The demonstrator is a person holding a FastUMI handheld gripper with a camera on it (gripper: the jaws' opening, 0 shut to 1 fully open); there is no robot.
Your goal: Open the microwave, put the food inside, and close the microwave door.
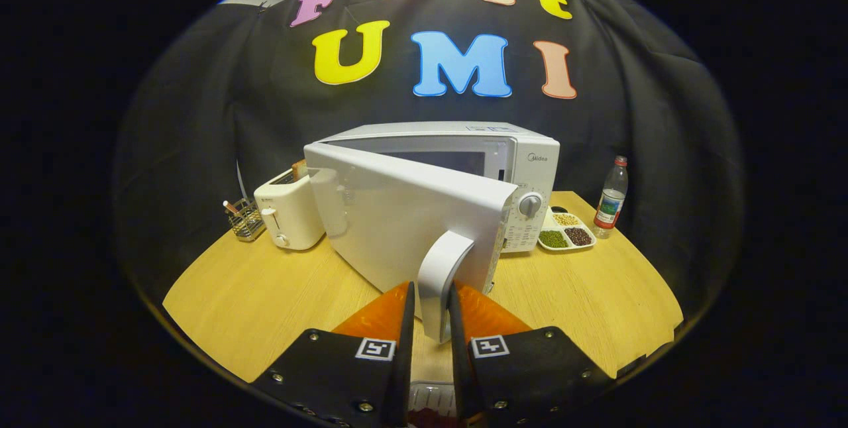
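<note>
My claw: my gripper is clamped on the microwave's door handle, one finger pressing each side of it.

Door handle: a pale, upright loop of hard plastic at the door's free edge. It looks stiff and smooth, so I judge it could slip if I squeeze lightly. The middle of the loop, where I hold it, seems the right place, since it keeps the pull square to the hinge.

Door: the microwave door stands partly open, swung toward me, hinged on the side nearer the toaster. It should feel light but rigid and turn only along its arc; pulling straight back would fight the hinge and might drag the whole oven across the table.

Microwave: the white microwave sits on the round wooden table, its dark cavity showing above the door's top edge. Its dial is just beyond the door's edge.

Food: a divided dish of beans and grains lies beside the microwave's control side, apart from my claw. I judge it shallow and spillable, best lifted level by its rim.

Further back: a white toaster, a wire basket beside it, and a water bottle beyond the dish.
</note>
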